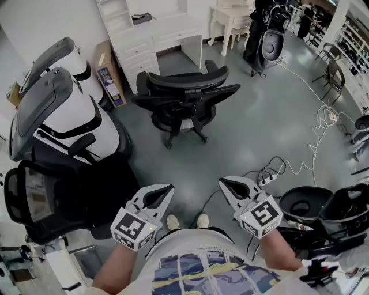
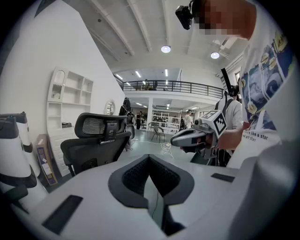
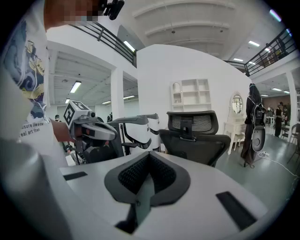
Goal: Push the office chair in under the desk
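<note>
A black mesh office chair [image 1: 184,95] stands on the grey floor with its back toward me, its seat facing the white desk [image 1: 173,33] with drawers behind it. It stands a little out from the desk. Both grippers hover close to my body, well short of the chair and touching nothing. My left gripper [image 1: 167,189] is shut and empty, and so is my right gripper [image 1: 223,183]. The left gripper view shows the chair [image 2: 96,140] ahead to the left; the right gripper view shows the chair [image 3: 194,136] ahead to the right.
Large white-and-black padded chairs [image 1: 63,115] crowd the left side. A cardboard box [image 1: 109,72] leans by the desk. A golf bag [image 1: 271,34] and a white dressing table [image 1: 230,17] stand at the back. Cables [image 1: 311,144] trail over the floor to the right, near black stools [image 1: 305,201].
</note>
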`<action>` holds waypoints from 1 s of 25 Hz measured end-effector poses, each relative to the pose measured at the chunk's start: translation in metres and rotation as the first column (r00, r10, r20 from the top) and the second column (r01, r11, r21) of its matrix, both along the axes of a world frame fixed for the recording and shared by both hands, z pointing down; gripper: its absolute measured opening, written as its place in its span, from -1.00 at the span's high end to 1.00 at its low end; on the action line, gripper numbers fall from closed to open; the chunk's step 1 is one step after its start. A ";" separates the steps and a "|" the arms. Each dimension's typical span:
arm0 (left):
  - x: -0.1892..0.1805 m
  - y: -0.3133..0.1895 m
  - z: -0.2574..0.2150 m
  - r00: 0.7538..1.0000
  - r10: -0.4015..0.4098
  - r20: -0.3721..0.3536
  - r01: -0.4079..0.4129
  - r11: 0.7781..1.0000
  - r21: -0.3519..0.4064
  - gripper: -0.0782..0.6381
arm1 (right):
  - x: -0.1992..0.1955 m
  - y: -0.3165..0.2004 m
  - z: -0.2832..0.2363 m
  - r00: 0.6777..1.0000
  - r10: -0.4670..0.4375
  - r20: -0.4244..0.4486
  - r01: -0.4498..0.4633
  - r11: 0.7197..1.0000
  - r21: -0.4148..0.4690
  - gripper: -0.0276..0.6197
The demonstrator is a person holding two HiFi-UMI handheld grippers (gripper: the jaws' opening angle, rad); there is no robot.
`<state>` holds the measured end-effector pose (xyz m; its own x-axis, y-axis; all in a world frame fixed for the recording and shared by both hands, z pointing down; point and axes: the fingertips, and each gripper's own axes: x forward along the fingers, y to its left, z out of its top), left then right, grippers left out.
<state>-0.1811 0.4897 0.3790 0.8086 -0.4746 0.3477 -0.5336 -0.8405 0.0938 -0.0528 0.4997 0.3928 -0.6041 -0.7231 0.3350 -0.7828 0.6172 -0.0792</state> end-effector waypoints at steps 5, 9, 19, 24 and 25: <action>0.011 -0.002 0.000 1.000 0.000 0.014 0.000 1.000 0.005 0.74 | 0.009 -0.005 -0.001 1.000 0.000 0.002 0.000 1.000 0.007 0.84; 0.017 -0.005 0.000 1.000 -0.010 0.028 0.010 1.000 0.004 0.75 | 0.015 -0.013 0.001 1.000 0.001 0.010 -0.001 1.000 0.010 0.84; 0.004 -0.035 0.010 0.993 -0.106 0.054 0.106 0.994 -0.006 0.74 | 0.036 -0.045 0.019 0.999 0.007 0.040 -0.006 1.000 -0.022 0.83; -0.020 -0.092 0.022 0.991 -0.118 0.062 0.117 0.993 0.013 0.73 | 0.041 -0.087 0.036 0.999 0.049 0.003 -0.049 0.998 -0.040 0.78; -0.025 -0.106 0.024 0.991 -0.119 0.059 0.119 0.993 0.011 0.72 | 0.041 -0.097 0.039 0.998 0.065 -0.010 -0.066 0.997 -0.042 0.69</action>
